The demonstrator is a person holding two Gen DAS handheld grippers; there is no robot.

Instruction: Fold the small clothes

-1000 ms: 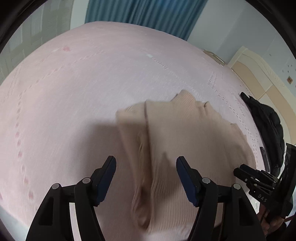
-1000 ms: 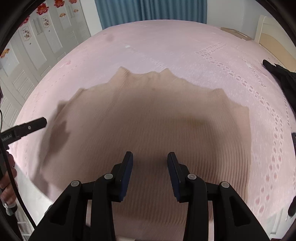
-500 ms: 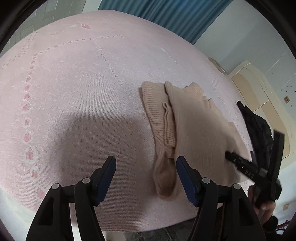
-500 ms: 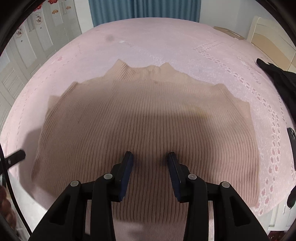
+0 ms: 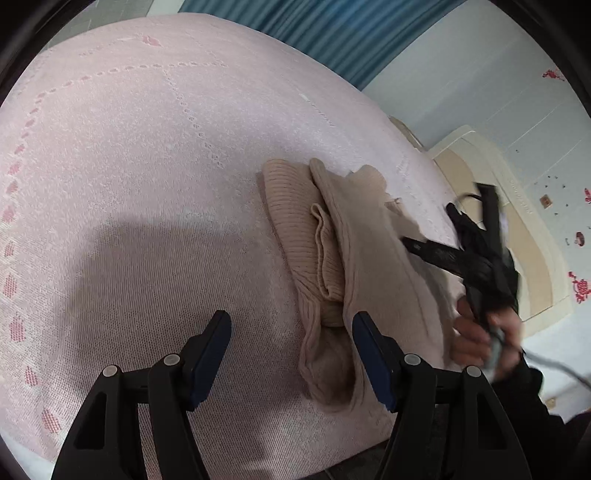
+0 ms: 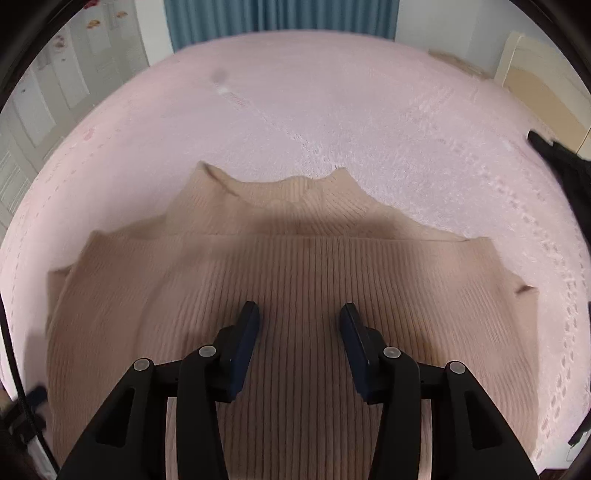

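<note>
A beige ribbed sweater (image 6: 303, 295) lies flat on the pink bedspread (image 6: 332, 110), collar away from me, a sleeve folded over its left side. In the left wrist view the sweater (image 5: 332, 258) shows from its left side with the sleeve bunched along that edge. My left gripper (image 5: 291, 332) is open and empty, above the sweater's near left corner. My right gripper (image 6: 299, 317) is open and empty, above the middle of the sweater's body. It also shows in the left wrist view (image 5: 443, 254), held in a hand over the sweater's right part.
A black garment (image 6: 561, 162) lies on the bed at the right edge. A cream headboard (image 5: 517, 221) and a blue curtain (image 6: 280, 18) stand beyond the bed. White cabinet doors (image 6: 55, 85) are at the left.
The left gripper has drawn back and left of the sweater. The right gripper has opened wider and risen a little over the sweater. The sweater lies flatter than a second ago.
</note>
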